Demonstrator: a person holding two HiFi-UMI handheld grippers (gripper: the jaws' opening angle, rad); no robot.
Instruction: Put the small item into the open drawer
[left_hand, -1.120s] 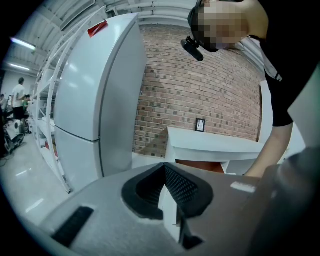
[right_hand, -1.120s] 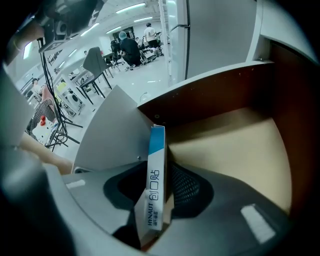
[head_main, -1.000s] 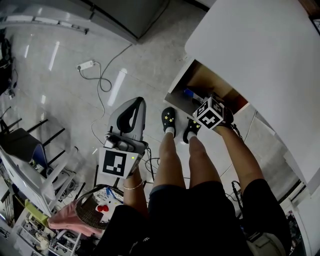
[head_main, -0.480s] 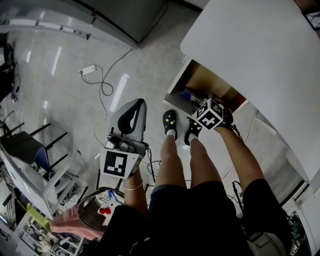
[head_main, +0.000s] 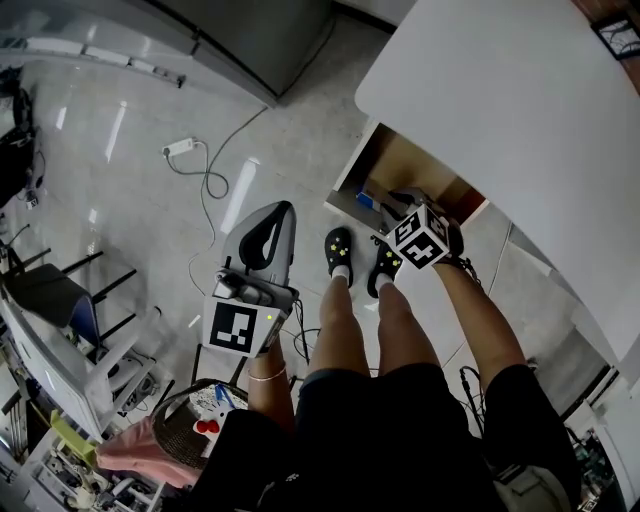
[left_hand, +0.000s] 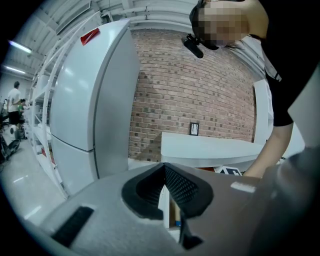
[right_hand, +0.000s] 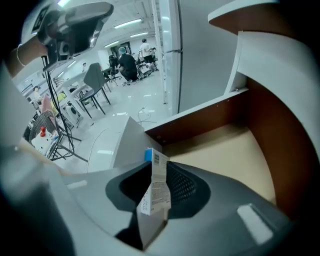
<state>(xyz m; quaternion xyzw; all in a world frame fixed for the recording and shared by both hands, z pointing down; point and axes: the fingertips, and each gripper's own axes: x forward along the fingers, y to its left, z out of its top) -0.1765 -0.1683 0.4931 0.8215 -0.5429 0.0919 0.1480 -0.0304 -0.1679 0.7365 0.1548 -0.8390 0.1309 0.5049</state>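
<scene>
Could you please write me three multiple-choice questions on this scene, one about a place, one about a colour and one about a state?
1. Where is the small box?
A. on the floor beside the shoes
B. between the jaws of the right gripper
C. on the white tabletop

2. What colour is the box's far end?
A. red
B. green
C. blue

3. How is the drawer?
A. pulled open
B. pushed shut
C. taken out and lying upside down

Answers:
1 B: the right gripper view shows the small box standing between that gripper's jaws, which are closing, above the drawer.
2 C: the end that sticks out past the jaw tips is blue.
3 A: the drawer's wooden inside lies bare to view in both the head view and the right gripper view.
</scene>
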